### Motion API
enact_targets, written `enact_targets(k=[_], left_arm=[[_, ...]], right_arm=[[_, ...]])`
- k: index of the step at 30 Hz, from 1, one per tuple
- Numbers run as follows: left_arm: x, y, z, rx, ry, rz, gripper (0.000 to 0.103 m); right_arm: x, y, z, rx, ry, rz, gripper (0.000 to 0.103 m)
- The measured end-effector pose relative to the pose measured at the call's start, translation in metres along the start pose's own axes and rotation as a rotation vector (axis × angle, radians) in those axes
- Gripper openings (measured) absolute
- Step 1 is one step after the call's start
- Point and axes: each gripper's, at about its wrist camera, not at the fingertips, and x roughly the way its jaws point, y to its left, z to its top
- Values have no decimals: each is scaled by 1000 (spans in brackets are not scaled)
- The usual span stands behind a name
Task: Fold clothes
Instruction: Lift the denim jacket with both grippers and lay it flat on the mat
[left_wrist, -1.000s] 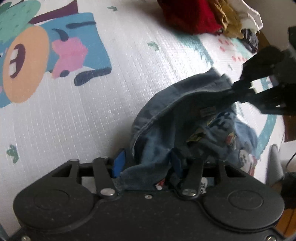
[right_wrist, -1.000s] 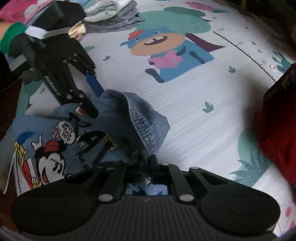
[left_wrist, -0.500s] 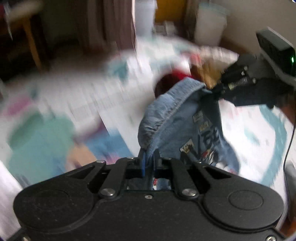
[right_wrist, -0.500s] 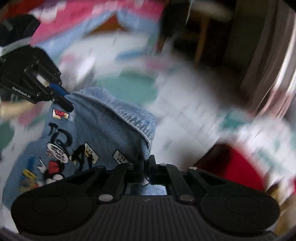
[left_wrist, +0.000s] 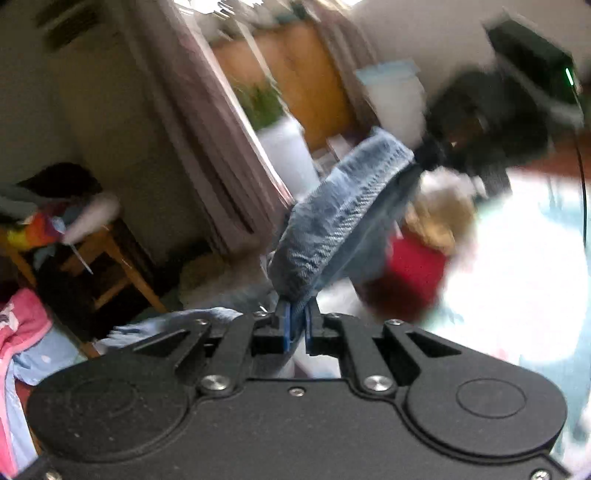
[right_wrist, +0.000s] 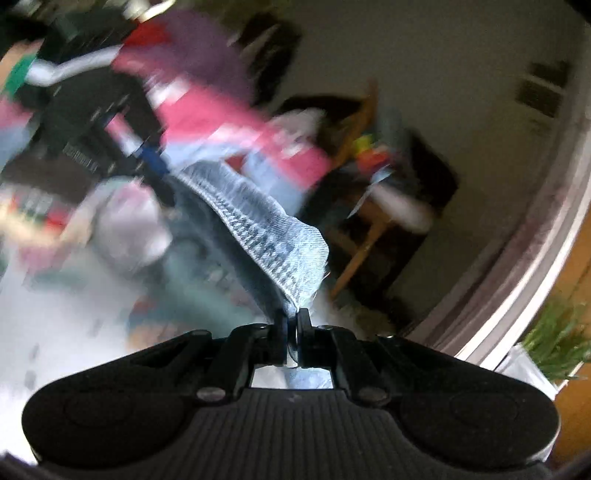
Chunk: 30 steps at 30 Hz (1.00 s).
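Both grippers are chunky matte black plastic: the left gripper (left_wrist: 297, 317) has a smooth speckled housing with two big round discs molded in, silver screws at the linkage pivots, and blue pads on its fingers (left_wrist: 283, 325). The right gripper (right_wrist: 291, 325) looks the same shape but its housing has fine ribbed lines down the middle. From the left view its far end is a blurry black block with a tiny green light and a thin dark cable.

Denim garment (left_wrist: 343, 218) now lifted off the play mat, stretched taut in the air between left gripper (left_wrist: 297, 320) and right gripper (right_wrist: 291, 320); a second ago it lay bunched on the mat. Both cameras now tilted up toward the room, view blurred
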Motion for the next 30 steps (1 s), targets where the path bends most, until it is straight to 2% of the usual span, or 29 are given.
enact_targets(k=[3, 6, 9, 11, 14, 15, 17, 18, 19, 21, 23, 25, 30], left_arm=[[22, -72, -60, 146, 117, -97, 5], [41, -135, -110, 235, 228, -227, 5], [43, -180, -143, 296, 291, -357, 5], [41, -196, -152, 319, 311, -395, 5], [41, -198, -157, 291, 366, -476, 9], [39, -198, -156, 296, 382, -512, 10], [27, -194, -158, 309, 419, -607, 21], [22, -191, -157, 300, 431, -649, 25], [20, -183, -154, 279, 427, -653, 30], [21, -163, -146, 219, 403, -609, 30], [27, -139, -136, 142, 373, -528, 30], [40, -123, -134, 100, 386, -457, 31], [64, -118, -174, 152, 547, -379, 32]], right_arm=[[18, 60, -61, -76, 133, 132, 6], [36, 124, -115, -110, 282, 302, 6], [37, 174, -146, -195, 362, 437, 6], [32, 192, -156, -220, 384, 473, 6], [27, 202, -159, -241, 410, 513, 7], [25, 203, -159, -257, 413, 521, 10], [20, 201, -158, -287, 415, 538, 16], [16, 198, -157, -302, 403, 545, 24], [12, 195, -156, -318, 384, 552, 41], [5, 191, -152, -298, 352, 561, 61], [1, 181, -146, -229, 342, 573, 61], [1, 171, -139, -125, 343, 570, 61], [29, 181, -126, 77, 404, 544, 60]])
